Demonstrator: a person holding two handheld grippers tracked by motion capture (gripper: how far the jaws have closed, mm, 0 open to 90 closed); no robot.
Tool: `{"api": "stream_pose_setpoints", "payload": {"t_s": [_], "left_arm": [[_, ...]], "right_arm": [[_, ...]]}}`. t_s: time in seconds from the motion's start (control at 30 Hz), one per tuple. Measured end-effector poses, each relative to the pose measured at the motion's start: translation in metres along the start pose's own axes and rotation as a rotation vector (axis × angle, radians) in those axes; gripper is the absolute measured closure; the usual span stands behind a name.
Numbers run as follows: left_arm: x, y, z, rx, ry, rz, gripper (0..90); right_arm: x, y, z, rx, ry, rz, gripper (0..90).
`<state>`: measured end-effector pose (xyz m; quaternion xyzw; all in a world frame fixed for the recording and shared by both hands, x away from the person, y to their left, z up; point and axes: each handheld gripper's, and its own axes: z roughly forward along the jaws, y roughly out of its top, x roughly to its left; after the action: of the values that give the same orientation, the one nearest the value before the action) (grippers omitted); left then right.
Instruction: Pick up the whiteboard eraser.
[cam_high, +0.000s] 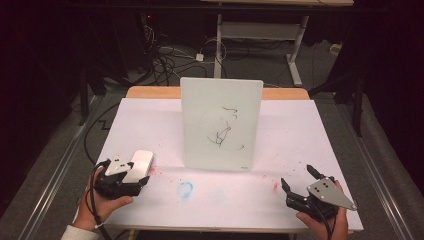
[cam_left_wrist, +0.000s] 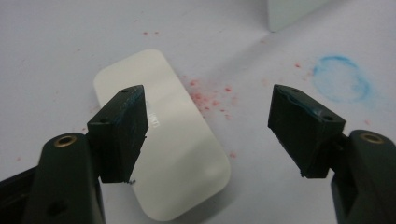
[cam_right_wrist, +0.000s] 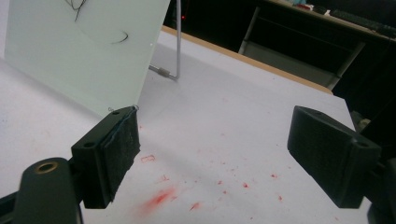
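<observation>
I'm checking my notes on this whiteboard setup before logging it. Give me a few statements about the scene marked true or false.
1. The left claw is open above the white eraser. True.
2. The whiteboard lies flat on the table. False: it stands upright, propped by a wire stand behind it.
3. The whiteboard carries black scribbles. True.
4. The right claw grips a marker. False: it is open and holds nothing.
5. A blue ring smudge marks the white table cover in front of the board. True.
6. The eraser sits at the right edge of the table. False: it lies near the left front, under the left claw.
</observation>
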<state>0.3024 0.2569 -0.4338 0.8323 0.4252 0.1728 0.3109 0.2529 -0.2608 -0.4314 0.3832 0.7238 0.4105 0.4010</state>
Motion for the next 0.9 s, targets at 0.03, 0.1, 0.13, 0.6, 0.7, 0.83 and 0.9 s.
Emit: {"api": "stream_pose_setpoints", "payload": {"t_s": [0.03,0.1,0.13,0.6,0.7,0.83,0.9], "left_arm": [[0.001,0.004,0.001,0.020,-0.001,-0.026,27.5],[0.003,0.008,0.001,0.028,0.005,-0.047,27.4],[0.006,0.014,0.002,0.042,0.022,-0.080,27.5],[0.016,0.029,0.011,0.094,0.039,-0.168,24.2],[0.013,0.030,0.014,0.114,0.041,-0.167,24.2],[0.014,0.031,0.021,0.149,0.069,-0.200,24.2],[0.019,0.031,0.026,0.166,0.078,-0.217,24.2]], "right_arm": [[0.001,0.000,0.001,0.004,0.004,-0.003,17.1],[0.002,0.000,0.004,0.009,0.010,-0.007,17.1],[0.003,0.000,0.005,0.014,0.012,-0.009,17.1],[0.003,0.000,0.008,0.020,0.007,-0.008,17.1],[0.004,0.000,0.008,0.020,0.007,-0.008,17.2],[0.005,0.002,0.007,0.015,0.012,-0.023,17.2],[0.005,0.002,0.007,0.014,0.013,-0.029,17.2]]}}
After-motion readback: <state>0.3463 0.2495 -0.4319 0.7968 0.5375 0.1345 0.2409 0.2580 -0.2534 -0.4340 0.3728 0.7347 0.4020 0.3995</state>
